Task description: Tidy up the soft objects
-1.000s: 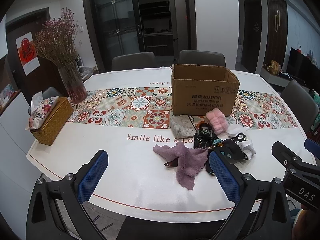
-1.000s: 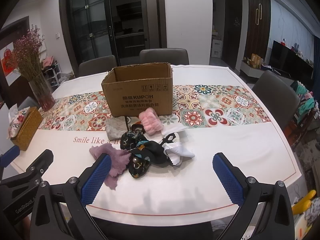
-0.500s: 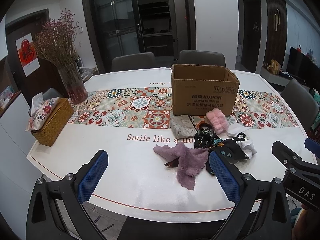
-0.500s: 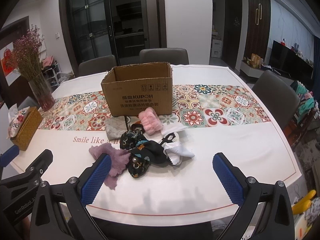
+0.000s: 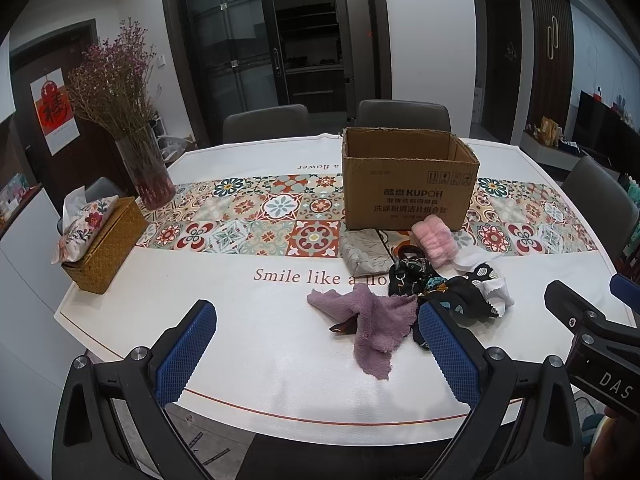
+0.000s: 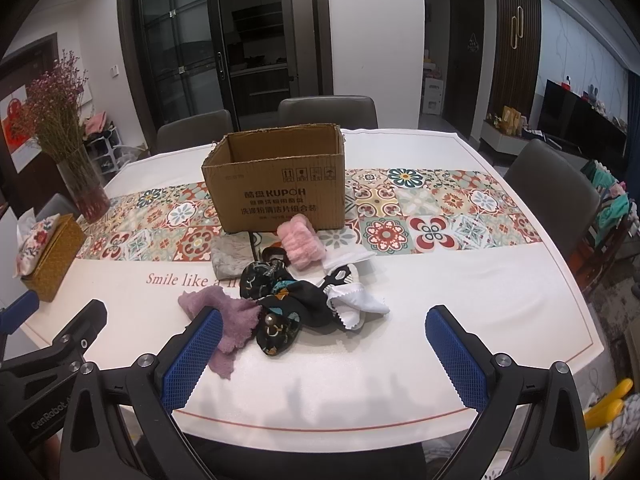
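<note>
A pile of soft things lies on the white table in front of an open cardboard box (image 5: pixel 408 184) (image 6: pixel 280 188): a purple cloth (image 5: pixel 372 320) (image 6: pixel 228 312), black patterned fabric (image 5: pixel 452 300) (image 6: pixel 288 304), a white cloth (image 5: pixel 496 292) (image 6: pixel 356 304), a pink fluffy roll (image 5: pixel 434 240) (image 6: pixel 302 242) and a grey pouch (image 5: pixel 366 254) (image 6: pixel 230 254). My left gripper (image 5: pixel 316 344) is open and empty at the near table edge, left of the pile. My right gripper (image 6: pixel 324 344) is open and empty, just short of the pile.
A woven tissue box (image 5: pixel 100 244) (image 6: pixel 48 256) and a glass vase of dried flowers (image 5: pixel 140 160) (image 6: pixel 80 176) stand at the table's left. Chairs (image 5: pixel 400 116) (image 6: pixel 556 192) surround the table (image 5: pixel 260 320). A tiled runner (image 5: pixel 260 216) crosses its middle.
</note>
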Tool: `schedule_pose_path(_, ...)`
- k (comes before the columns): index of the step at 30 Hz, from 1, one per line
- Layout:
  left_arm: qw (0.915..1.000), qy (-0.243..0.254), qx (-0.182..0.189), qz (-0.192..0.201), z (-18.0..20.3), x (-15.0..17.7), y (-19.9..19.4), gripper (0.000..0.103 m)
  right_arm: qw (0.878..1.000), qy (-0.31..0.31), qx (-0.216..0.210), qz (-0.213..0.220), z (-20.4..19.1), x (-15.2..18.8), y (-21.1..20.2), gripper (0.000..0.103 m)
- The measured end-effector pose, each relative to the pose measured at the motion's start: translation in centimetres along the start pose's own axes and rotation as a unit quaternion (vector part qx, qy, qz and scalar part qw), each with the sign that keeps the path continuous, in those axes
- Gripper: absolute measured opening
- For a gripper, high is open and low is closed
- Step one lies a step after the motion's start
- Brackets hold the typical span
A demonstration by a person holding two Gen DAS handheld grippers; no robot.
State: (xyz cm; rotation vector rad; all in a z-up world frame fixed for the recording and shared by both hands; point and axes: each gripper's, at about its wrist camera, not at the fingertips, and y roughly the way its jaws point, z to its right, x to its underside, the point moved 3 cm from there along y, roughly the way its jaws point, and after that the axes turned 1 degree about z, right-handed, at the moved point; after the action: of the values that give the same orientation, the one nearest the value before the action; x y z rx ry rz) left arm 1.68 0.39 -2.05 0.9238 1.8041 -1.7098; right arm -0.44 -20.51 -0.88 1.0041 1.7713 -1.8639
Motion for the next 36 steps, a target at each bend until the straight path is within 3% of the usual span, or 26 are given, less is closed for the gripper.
schedule_pose_path(36, 0.9997, 0.009, -0.001, -0.023, 0.6, 0.7, 2.2, 0.103, 1.000, 0.004, -0.006, -0.023, -0.1, 0.6, 2.2, 0.102)
